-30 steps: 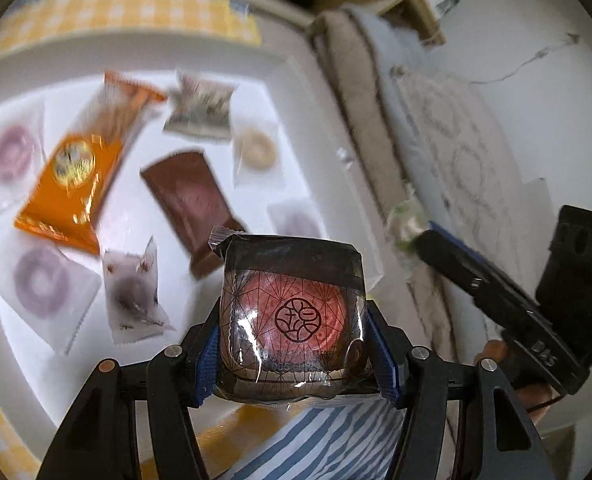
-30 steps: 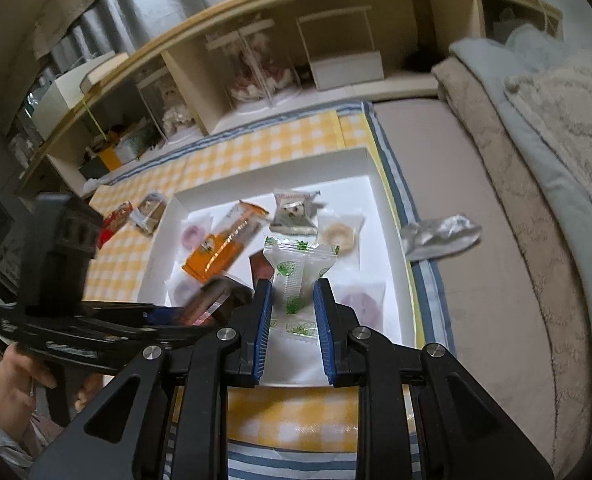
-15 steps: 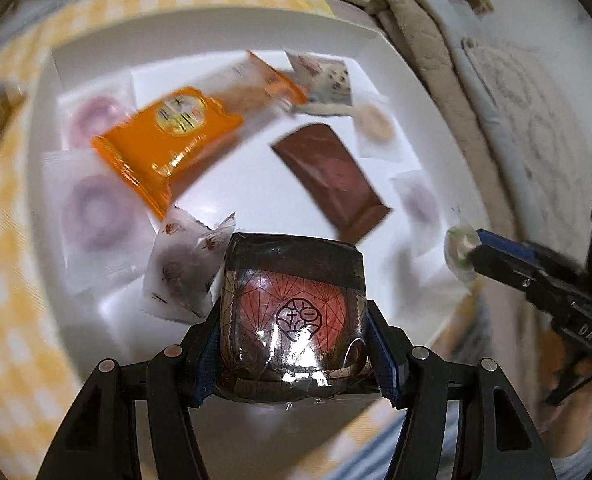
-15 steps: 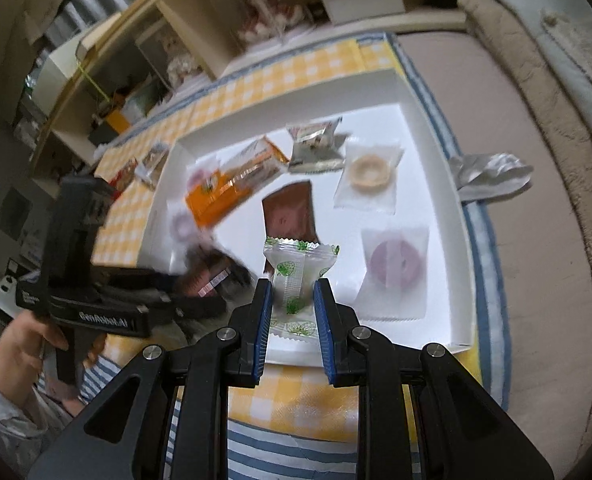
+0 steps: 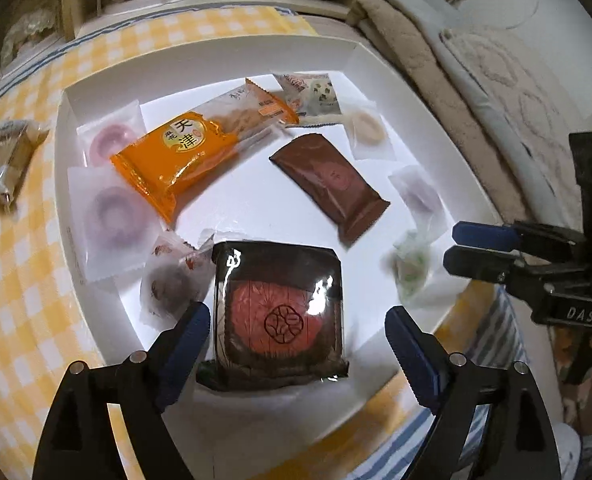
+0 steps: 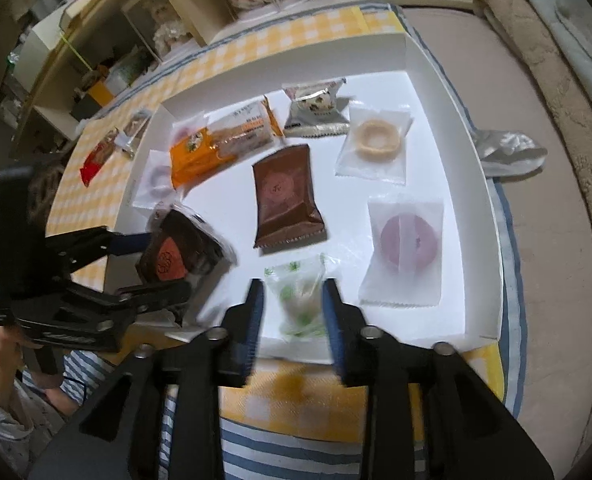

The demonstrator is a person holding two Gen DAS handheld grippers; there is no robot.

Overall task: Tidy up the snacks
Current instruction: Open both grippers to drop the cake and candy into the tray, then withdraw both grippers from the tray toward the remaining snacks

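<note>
A white tray (image 5: 412,92) on a yellow checked cloth holds several wrapped snacks. My left gripper (image 5: 296,332) is open. A dark square cake with a red emblem (image 5: 280,312) lies between its fingers at the tray's near edge, apart from both pads. My right gripper (image 6: 292,304) is open around a small green-and-white packet (image 6: 300,300) that lies on the tray (image 6: 456,120). That packet shows blurred in the left wrist view (image 5: 412,264). The dark cake also shows in the right wrist view (image 6: 176,252).
On the tray lie an orange packet (image 5: 184,152), a brown packet (image 5: 332,180) and several clear-wrapped ring sweets (image 6: 408,240). Loose snacks (image 6: 100,156) lie on the cloth left of the tray. A silver wrapper (image 6: 508,152) lies right of it. A blanket (image 6: 556,60) runs along the right.
Both grippers came down over the tray and opened. The dark cake and the green-and-white packet have left the pads and lie on the tray.
</note>
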